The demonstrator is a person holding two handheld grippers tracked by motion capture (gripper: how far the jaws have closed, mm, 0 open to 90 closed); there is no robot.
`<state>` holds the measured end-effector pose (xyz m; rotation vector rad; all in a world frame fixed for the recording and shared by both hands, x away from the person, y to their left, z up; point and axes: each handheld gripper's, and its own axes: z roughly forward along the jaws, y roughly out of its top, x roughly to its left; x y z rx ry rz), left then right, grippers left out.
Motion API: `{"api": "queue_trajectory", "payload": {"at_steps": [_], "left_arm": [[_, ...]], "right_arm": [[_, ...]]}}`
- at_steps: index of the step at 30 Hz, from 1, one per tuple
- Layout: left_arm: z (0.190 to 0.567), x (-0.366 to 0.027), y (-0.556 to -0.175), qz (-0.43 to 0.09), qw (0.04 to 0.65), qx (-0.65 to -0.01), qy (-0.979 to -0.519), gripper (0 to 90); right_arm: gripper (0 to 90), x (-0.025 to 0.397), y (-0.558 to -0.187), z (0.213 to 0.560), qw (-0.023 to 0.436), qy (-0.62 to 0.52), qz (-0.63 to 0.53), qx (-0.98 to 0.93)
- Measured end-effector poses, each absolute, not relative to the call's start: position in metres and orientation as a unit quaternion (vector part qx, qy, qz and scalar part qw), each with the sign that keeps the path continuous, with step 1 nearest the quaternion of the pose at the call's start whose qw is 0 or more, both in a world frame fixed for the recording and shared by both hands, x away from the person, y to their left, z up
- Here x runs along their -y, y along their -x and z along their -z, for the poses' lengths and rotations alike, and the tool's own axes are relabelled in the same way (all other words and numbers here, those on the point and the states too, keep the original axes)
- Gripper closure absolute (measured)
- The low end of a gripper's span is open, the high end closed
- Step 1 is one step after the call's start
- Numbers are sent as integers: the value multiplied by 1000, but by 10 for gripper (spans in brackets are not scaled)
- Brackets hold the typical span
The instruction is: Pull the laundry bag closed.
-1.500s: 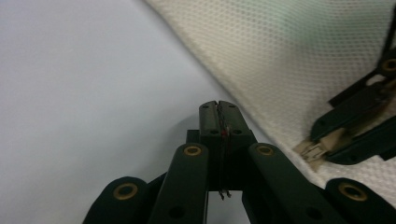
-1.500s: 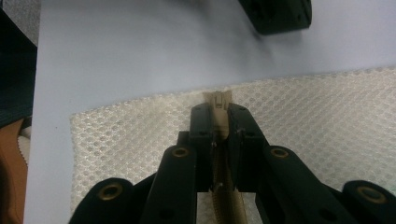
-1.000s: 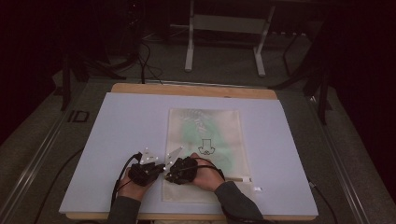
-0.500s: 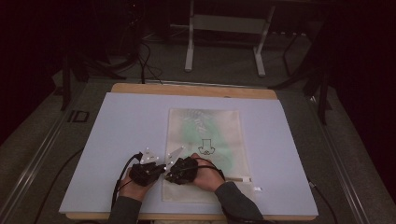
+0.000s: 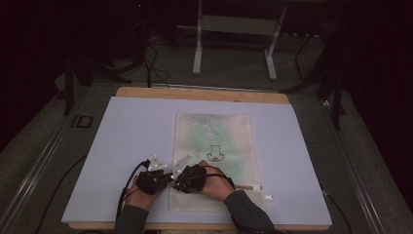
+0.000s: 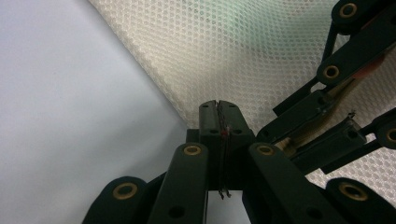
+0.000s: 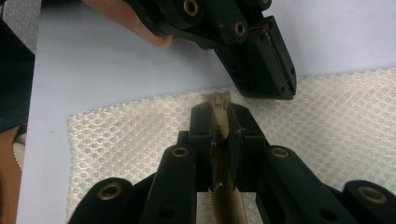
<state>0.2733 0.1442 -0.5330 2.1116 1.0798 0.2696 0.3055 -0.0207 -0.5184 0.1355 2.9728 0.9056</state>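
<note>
A cream mesh bag (image 5: 214, 141) with a green item and a black arrow mark inside lies flat on the pale board (image 5: 122, 146). Both grippers meet at its near left corner. My right gripper (image 7: 219, 109) is shut on the beige zipper pull (image 7: 218, 100), and the zipper tape (image 7: 226, 205) runs back between its jaws. My left gripper (image 6: 218, 105) is shut at the mesh edge (image 6: 233, 46), with a thin bit of material pinched between its jaws. In the high view the left gripper (image 5: 165, 178) and the right gripper (image 5: 176, 180) almost touch, tip to tip.
The board rests on a wooden table (image 5: 195, 92). A small white tag (image 5: 268, 197) lies near the bag's near right corner. A metal stand (image 5: 234, 24) and cables are on the dark floor beyond the table.
Both hands have stayed at the bag's near left corner. The grippers have shifted only slightly.
</note>
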Motion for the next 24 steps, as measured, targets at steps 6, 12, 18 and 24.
{"api": "queue_trajectory", "payload": {"at_steps": [6, 12, 18, 24], "left_arm": [[533, -143, -273, -110, 362, -417, -826, 894], [532, -139, -271, -127, 350, -409, -833, 895], [532, -139, -271, -127, 347, -410, -834, 896], [531, -137, -271, -131, 344, -409, -835, 896]], "right_arm": [[818, 20, -305, 517, 19, -36, -283, -958], [821, 20, -304, 516, 27, -27, -278, -960], [822, 22, -303, 515, 32, -23, -269, -962], [823, 24, -303, 513, 37, -21, -262, -964]]}}
